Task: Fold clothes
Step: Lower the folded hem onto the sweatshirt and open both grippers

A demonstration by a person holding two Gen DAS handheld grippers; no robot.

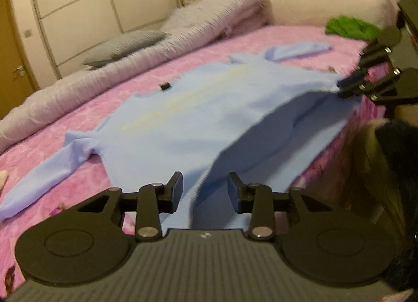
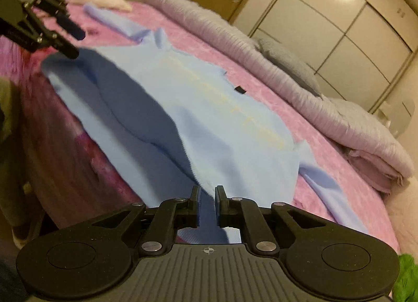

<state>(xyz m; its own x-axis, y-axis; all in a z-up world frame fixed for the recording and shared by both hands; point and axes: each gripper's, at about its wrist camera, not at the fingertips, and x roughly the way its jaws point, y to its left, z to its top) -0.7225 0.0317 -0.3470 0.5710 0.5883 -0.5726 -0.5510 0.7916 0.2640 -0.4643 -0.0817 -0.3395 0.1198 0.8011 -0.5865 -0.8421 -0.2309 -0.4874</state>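
A light blue sweatshirt (image 1: 209, 108) lies spread on the pink bedspread (image 1: 235, 41), with faint yellow print across the chest and a small black tag at the neck. One sleeve (image 1: 39, 182) trails to the left and the other (image 1: 297, 50) is folded up at the far side. My left gripper (image 1: 205, 192) is open at the ribbed hem, with the cloth lying between its fingers. My right gripper (image 2: 207, 200) is shut on the hem at the other corner and holds it slightly raised over the bed edge. The left gripper (image 2: 75, 43) also shows open in the right wrist view.
A green garment (image 1: 350, 26) lies by the headboard. A fluffy lilac-grey blanket (image 1: 156, 41) and a grey pillow (image 1: 122, 46) run along the far side of the bed. Wardrobe doors (image 1: 91, 1) stand behind. The bed's side edge (image 2: 65, 145) drops off under the hem.
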